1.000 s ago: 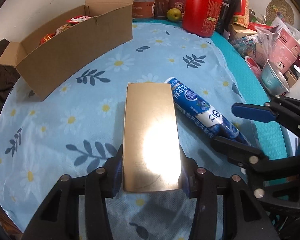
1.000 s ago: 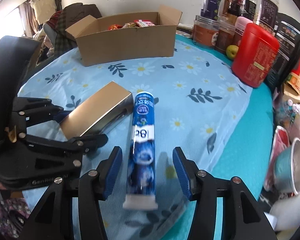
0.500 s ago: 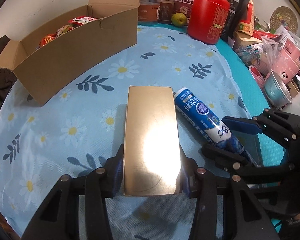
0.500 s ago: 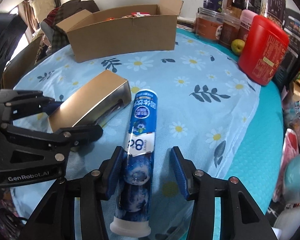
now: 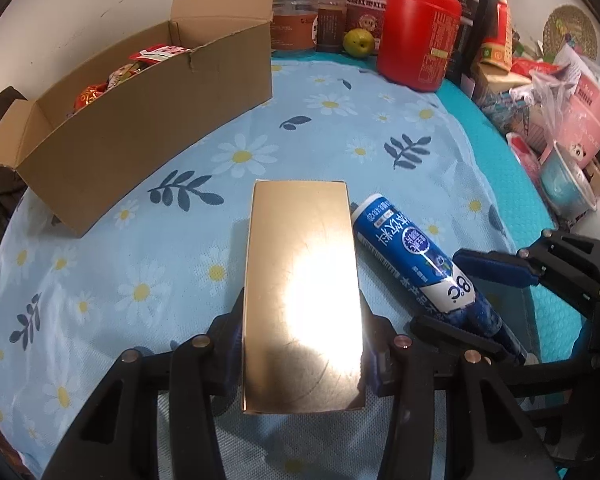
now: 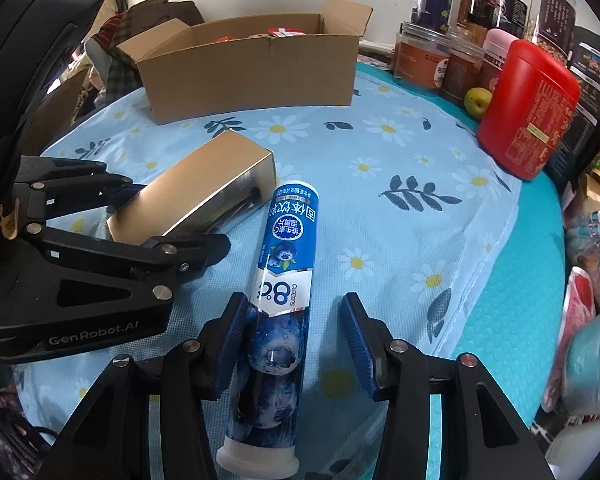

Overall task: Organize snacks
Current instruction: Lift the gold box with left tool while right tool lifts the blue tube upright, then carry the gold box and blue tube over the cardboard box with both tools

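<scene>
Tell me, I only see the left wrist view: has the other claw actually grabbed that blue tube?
Observer: Not yet. The right claw has just been closing with the blue tube between its pads, but one pad stands clear of it.
Operator: What's at the tube's near end?
Observer: A white cap, pointing back toward that claw.
Operator: Anything written on my claw?
Observer: Yes. The left claw, shut on the gold box, reads GenRobot.AI on its body.
</scene>
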A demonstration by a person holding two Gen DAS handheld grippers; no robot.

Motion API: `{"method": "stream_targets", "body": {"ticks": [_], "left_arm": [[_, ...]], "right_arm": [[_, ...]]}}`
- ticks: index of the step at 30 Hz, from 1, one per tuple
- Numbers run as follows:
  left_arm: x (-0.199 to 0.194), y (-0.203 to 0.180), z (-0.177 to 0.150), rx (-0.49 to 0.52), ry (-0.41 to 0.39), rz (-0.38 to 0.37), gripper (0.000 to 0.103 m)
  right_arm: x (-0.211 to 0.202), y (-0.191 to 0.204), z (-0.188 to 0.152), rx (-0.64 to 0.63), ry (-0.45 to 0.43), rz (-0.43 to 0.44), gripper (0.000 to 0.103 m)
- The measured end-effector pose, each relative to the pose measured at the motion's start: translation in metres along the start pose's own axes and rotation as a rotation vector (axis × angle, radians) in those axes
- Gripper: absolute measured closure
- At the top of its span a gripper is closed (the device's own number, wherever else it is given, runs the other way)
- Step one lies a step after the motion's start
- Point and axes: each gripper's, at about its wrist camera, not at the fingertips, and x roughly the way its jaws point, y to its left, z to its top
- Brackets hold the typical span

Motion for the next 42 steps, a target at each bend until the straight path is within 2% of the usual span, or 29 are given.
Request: {"method": "stream_targets", "body": {"ticks": [1, 6, 17, 25, 33, 42], "left_arm": [[0.0, 0.002, 0.0, -0.011, -0.009, -0.008, 0.058], [-0.003, 0.011, 0.0, -0.08, -0.011, -0.041, 0.059], [-0.029, 0.015, -0.009, -0.093, -0.05, -0.045, 0.059], [-0.057, 0.027, -0.014, -0.113, -0.097, -0.027, 0.059], [-0.087, 0.047, -0.021, -0.151, -0.154, 0.021, 0.059], [-0.117, 0.067, -0.015, -0.18, -0.229, 0.079, 0.059]], "right_arm": [[-0.001, 0.0, 0.0, 0.001, -0.007, 0.003, 0.069], [-0.003, -0.013, -0.002, 0.108, -0.038, 0.029, 0.074], [-0.02, -0.006, 0.002, 0.11, -0.076, 0.063, 0.075], [-0.034, 0.017, 0.016, 0.046, -0.12, 0.108, 0.075], [-0.043, 0.041, 0.031, -0.029, -0.163, 0.153, 0.075], [-0.057, 0.061, 0.061, -0.107, -0.223, 0.165, 0.075]]}}
